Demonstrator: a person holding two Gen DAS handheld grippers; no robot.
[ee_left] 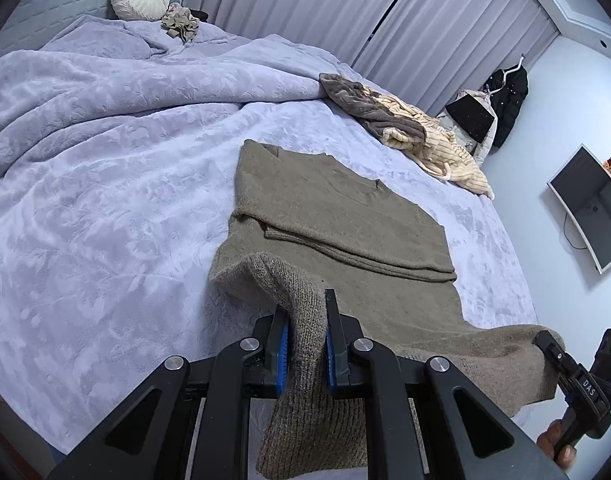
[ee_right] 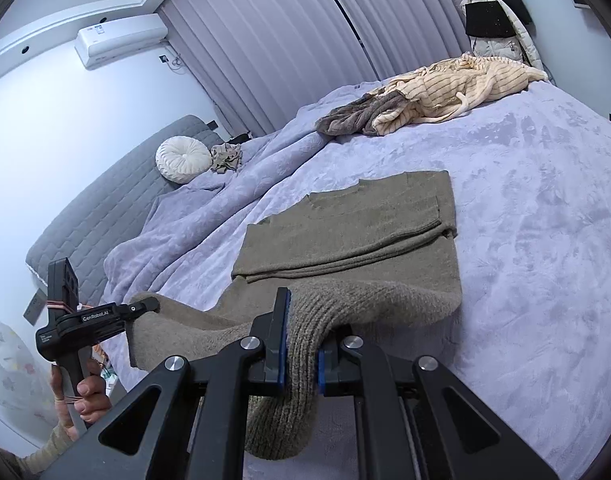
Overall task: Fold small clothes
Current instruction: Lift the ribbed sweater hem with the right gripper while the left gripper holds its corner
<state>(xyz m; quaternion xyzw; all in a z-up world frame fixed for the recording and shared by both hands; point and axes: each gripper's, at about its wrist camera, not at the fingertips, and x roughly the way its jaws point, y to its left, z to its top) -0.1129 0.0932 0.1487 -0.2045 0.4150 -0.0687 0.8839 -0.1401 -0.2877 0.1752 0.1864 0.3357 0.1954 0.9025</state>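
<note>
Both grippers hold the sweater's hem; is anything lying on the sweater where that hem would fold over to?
Nothing visible: the olive sweater lies bare up to its neckline. The clothes pile sits beyond it, apart.

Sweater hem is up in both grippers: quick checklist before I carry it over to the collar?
1. Left gripper clamped on the sweater hem: ok.
2. Right gripper clamped on the hem: ok.
3. Sleeves folded in across the body: ok.
4. Collar end lying flat on the blanket: ok.
5. Landing zone free of the striped garment: ok.
6. Hem held level between grippers: cannot tell.
</note>
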